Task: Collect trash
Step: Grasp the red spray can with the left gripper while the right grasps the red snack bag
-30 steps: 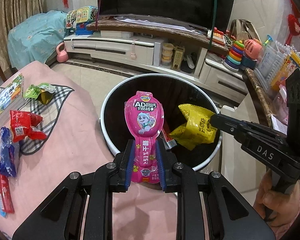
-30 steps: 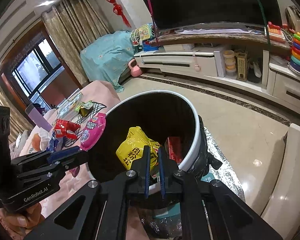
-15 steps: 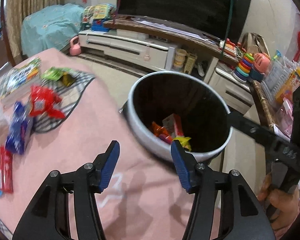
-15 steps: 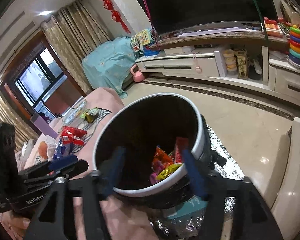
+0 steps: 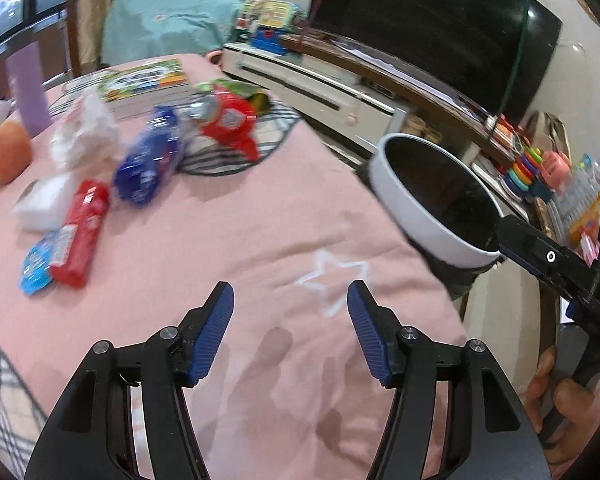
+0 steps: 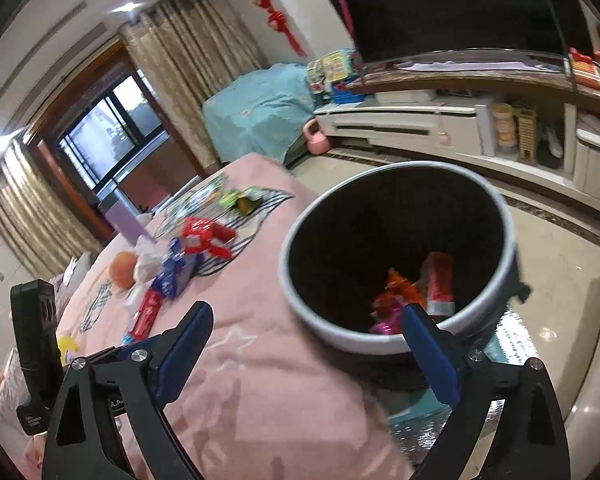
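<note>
**Inspector:** State of the tongs?

**Recorder:** Left gripper [image 5: 291, 292]: jaws opening, moderately spread, nothing between the pads, poised over bare pink blanket [image 5: 240, 232]. Right gripper [image 6: 306, 310]: jaws opening, very wide, likewise empty, aimed at the near rim of the trash bin [image 6: 340, 342].

**Inspector:** Whereabouts of the trash?

**Recorder:** Partly binned already: an orange wrapper [image 6: 396, 286] and a red-and-white packet [image 6: 440, 280] at the bottom, with something pink beside them. Remainder on the blanket, well apart from both grippers: a long red wrapper [image 5: 82, 232] touching a small blue one [image 5: 40, 266], a blue packet [image 5: 148, 164], a red packet [image 5: 228, 120] on a checked cloth, and a crumpled white tissue [image 5: 84, 136].

**Inspector:** Stage, as judged?

**Recorder:** Between deliveries, by the look of it. Next pick-up not yet begun.

**Inspector:** Hazards from here?

**Recorder:** Four, all judgement.
- Wrong item taken: an orange fruit [image 5: 6, 152], a book [image 5: 148, 80] and a purple cup [image 5: 28, 88] close among the wrappers, and not obviously trash.
- Blanket pinched along with a flat wrapper, since soft fabric bunches under closing pads.
- Two wrappers lifted as one where red and blue touch, with the loose one likely lost short of the bin.
- Bin knocked: set right at the blanket's edge, with the right gripper's wide jaws near its rim.

Both views blurred, so exact clearances impossible to confirm.
</note>
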Motion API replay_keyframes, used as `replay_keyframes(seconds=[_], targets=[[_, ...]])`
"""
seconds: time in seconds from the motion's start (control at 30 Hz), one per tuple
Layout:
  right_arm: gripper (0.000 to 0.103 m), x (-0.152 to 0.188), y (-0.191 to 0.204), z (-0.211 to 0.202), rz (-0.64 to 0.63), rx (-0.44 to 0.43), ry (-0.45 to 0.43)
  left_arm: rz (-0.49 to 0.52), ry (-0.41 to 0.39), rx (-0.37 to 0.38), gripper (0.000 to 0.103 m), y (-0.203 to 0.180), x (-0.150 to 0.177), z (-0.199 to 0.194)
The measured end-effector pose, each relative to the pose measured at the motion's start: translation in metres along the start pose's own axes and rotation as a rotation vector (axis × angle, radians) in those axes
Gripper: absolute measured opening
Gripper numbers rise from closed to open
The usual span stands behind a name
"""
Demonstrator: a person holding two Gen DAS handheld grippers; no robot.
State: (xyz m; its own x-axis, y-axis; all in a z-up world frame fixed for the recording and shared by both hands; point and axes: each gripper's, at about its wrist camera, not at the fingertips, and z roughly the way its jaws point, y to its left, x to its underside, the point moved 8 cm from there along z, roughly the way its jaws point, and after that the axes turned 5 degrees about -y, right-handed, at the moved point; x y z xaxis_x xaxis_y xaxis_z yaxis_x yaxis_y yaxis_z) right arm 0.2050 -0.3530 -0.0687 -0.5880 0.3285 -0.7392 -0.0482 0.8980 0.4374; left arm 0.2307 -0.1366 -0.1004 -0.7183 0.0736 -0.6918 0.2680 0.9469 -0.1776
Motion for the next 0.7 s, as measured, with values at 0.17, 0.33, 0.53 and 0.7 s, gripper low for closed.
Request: replay_keyframes(seconds=[0.17,0.33,0.53,0.7], targets=[[0.096,0.012,0.033,0.015,-0.037,-0.038,0.037,-0.060,-0.018,-0.033,0.061,0.035,0.007,-0.014],[0.096,0.025,0.053,0.027,-0.057,-0.058,0.070,-0.109,-0.022,-0.058,0.061,0.064,0.015,-0.021],[0.097,0.038,0.073,0.043,-0.077,-0.074,0.106,-0.163,-0.027,-0.081,0.061,0.095,0.022,-0.028],[0.097,0.045,0.083,0.054,-0.090,-0.080,0.130,-0.193,-0.033,-0.100,0.061,0.114,0.025,-0.032]])
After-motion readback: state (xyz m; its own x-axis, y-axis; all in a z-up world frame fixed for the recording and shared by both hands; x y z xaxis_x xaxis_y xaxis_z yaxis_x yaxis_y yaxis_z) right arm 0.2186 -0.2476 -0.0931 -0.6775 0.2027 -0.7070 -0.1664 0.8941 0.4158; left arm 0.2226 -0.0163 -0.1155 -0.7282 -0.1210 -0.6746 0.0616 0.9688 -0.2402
